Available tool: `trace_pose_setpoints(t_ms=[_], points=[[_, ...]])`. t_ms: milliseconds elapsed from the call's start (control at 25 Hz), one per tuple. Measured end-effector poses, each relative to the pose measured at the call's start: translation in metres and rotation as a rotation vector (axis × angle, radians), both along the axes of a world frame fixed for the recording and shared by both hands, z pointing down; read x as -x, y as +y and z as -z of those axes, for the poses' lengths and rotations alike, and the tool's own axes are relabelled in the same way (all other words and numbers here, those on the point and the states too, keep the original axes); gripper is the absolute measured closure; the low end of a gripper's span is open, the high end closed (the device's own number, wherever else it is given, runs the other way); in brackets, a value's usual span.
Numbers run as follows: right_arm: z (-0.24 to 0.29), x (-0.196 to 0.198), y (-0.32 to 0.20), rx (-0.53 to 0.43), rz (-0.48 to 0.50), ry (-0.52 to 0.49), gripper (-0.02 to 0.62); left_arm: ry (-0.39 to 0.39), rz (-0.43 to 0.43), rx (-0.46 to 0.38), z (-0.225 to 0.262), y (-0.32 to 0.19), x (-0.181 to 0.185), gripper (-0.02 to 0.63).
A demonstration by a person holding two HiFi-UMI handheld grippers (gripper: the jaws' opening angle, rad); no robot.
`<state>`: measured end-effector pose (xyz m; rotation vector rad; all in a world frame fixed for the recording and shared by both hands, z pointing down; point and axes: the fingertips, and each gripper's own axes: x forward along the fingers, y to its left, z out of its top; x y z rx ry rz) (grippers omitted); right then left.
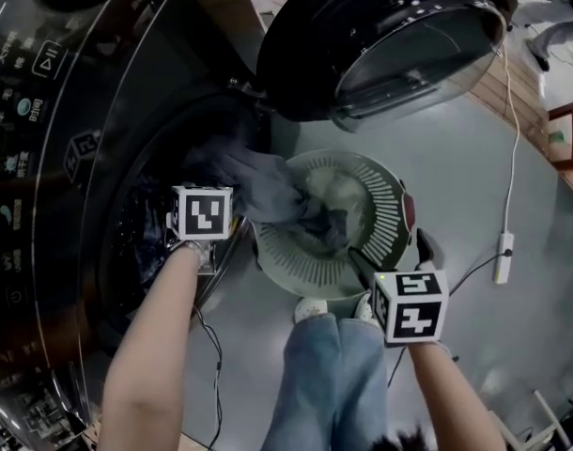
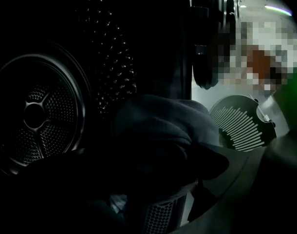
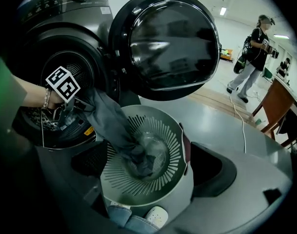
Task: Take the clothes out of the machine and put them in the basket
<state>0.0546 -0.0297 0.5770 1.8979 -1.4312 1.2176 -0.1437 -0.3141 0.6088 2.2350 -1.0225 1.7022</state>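
**Head view.** A dark front-loading washing machine point(image 1: 70, 158) fills the left side, and its round door point(image 1: 399, 36) stands swung open at the top. On the grey floor just in front of the opening sits a round grey-green basket point(image 1: 385, 205) with slotted walls. A dark grey garment point(image 1: 263, 191) stretches from the mouth of the machine over the basket's near rim, with its lower end bunched inside the basket. The left gripper point(image 1: 211, 228), carrying its marker cube, is at the machine's opening beside the upper end of the garment. The right gripper point(image 1: 394, 259) is just beside the basket's right rim, above the person's jeans point(image 1: 333, 374) and white shoes point(image 1: 310, 308).

**Left gripper view.** The picture is very dark. The perforated drum point(image 2: 39, 113) lies to the left. The garment point(image 2: 158, 130) bulges directly ahead, clamped in this gripper's jaws. The basket point(image 2: 238, 128) shows beyond it on the right.

**Right gripper view.** The right gripper's jaws are spread wide with nothing in them, and the basket point(image 3: 182, 179) lies on the floor beyond them. The garment point(image 3: 112, 126) hangs from the left gripper point(image 3: 65, 108) down into the basket's bottom. In the background a person point(image 3: 253, 52) stands on the floor near a wooden table point(image 3: 275, 101).
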Motion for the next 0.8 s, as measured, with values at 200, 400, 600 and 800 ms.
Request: trace_pose_setpoints(t_ms=[200,400,600,800], points=[[-0.003,-0.002,-0.001,0.006,-0.012,0.000,0.063,0.009,0.029,0.031,-0.008,-0.001,0.000,0.100],[0.002,-0.004,-0.005,-0.006,-0.012,0.003,0.063,0.042,-0.009,-0.006,0.001,0.011,-0.006,0.422],[0.012,-0.009,-0.005,-0.024,-0.011,0.023,0.063,0.083,0.004,-0.021,0.014,0.025,-0.007,0.506],[0.024,-0.020,0.008,-0.022,-0.042,0.048,0.063,0.145,0.029,-0.040,0.041,0.052,-0.002,0.515]])
